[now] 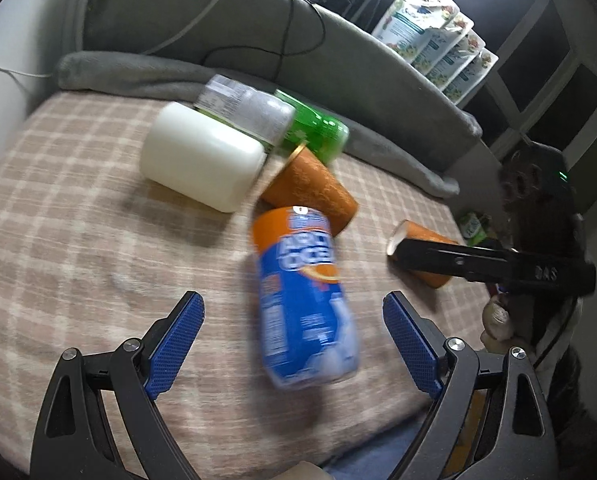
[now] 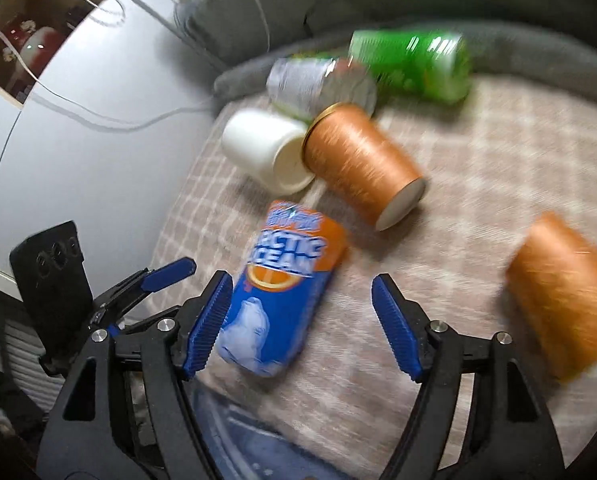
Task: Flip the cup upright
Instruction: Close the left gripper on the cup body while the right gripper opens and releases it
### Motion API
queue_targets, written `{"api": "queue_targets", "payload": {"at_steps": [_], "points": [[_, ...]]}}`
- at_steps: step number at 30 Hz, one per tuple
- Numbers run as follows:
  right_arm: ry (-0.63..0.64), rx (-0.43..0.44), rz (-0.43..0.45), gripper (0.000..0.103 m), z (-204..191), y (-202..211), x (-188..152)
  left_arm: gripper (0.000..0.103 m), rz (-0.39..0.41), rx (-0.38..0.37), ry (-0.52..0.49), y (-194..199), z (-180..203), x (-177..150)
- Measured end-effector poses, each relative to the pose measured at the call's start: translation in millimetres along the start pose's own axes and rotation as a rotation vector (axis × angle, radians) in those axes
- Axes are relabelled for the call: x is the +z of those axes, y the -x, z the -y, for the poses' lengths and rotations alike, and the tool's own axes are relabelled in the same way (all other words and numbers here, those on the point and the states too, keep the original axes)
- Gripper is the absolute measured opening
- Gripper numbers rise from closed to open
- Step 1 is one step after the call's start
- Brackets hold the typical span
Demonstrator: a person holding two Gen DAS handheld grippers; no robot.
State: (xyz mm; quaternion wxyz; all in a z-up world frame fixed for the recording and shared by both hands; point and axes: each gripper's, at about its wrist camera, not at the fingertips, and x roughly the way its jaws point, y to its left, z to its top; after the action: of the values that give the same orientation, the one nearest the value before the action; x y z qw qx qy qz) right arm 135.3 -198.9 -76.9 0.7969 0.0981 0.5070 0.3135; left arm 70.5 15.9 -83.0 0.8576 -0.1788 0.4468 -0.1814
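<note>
Several cups and cans lie on their sides on a checked blanket. An orange cup [image 1: 310,188] [image 2: 362,160] lies in the middle, its mouth toward a white cup [image 1: 202,156] [image 2: 266,150]. A second orange cup [image 1: 422,248] [image 2: 562,292] lies at the right, partly behind the right gripper's finger in the left wrist view. A blue and orange can [image 1: 302,300] [image 2: 278,292] lies nearest. My left gripper [image 1: 294,344] is open, the can between its fingers. My right gripper [image 2: 302,324] is open beside the can.
A green can [image 1: 318,132] [image 2: 414,60] and a silver-labelled can [image 1: 246,108] [image 2: 318,80] lie at the back. A grey blanket roll [image 1: 178,76] and sofa back border the far side. Cables hang over it. Pouches [image 1: 430,36] stand at the back right.
</note>
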Motion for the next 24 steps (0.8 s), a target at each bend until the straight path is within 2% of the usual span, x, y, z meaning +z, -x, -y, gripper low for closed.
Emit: {"api": "queue_targets", "payload": {"at_steps": [7, 10, 16, 19, 24], "points": [[0.048, -0.191, 0.207, 0.076, -12, 53, -27, 0.090, -0.050, -0.015, -0.009, -17, 6, 15], [0.035, -0.219, 0.253, 0.078, -8, 68, -36, 0.087, -0.090, -0.029, 0.009, -27, 4, 20], [-0.004, -0.253, 0.300, 0.078, 4, 86, -50, 0.082, -0.158, -0.053, 0.042, -42, -4, 24], [-0.022, -0.258, 0.303, 0.078, 8, 89, -55, 0.073, -0.186, -0.059, 0.053, -48, -7, 25], [-0.035, -0.256, 0.297, 0.078, 12, 87, -59, 0.072, -0.211, -0.066, 0.065, -56, -10, 29]]}}
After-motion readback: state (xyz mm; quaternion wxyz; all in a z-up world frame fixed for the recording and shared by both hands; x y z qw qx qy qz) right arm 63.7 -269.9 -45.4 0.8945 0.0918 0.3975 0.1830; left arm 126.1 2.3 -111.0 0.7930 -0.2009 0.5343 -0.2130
